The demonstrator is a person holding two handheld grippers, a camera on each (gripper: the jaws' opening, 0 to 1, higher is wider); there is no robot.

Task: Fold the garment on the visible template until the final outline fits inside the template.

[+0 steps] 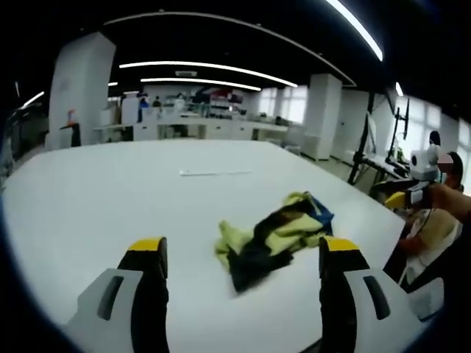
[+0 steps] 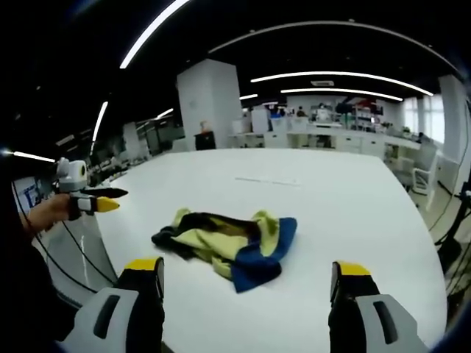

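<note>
Yellow-green, black and blue cloth, the garment [image 1: 274, 235], lies crumpled in a heap on the white table [image 1: 110, 191] in the left gripper view; it sits just ahead of the left gripper [image 1: 243, 259], nearer the right-hand jaw than the left; jaws spread wide, nothing between them, yellow tips apart from the cloth; a thin pale strip [image 1: 215, 173] lies flat on the table well beyond the heap, possibly a mark of the template, too faint to tell; the right gripper [image 1: 403, 198] enters at the right edge, held in a person's hand [image 1: 445, 197], off the table, its state unreadable from here.

Right gripper view: same garment [image 2: 228, 246], bunched, blue fold toward the right, black toward the left; it lies between and ahead of the right gripper [image 2: 250, 271], whose jaws stand spread and empty, not touching cloth; left gripper [image 2: 99, 200] at the left edge over the table's border, tips seemingly together, not certain; same faint strip [image 2: 266, 180] beyond.

Judgement: folding not begun; garment is neither spread nor aligned; flattening, all folds and fitting to the outline remain.
</note>
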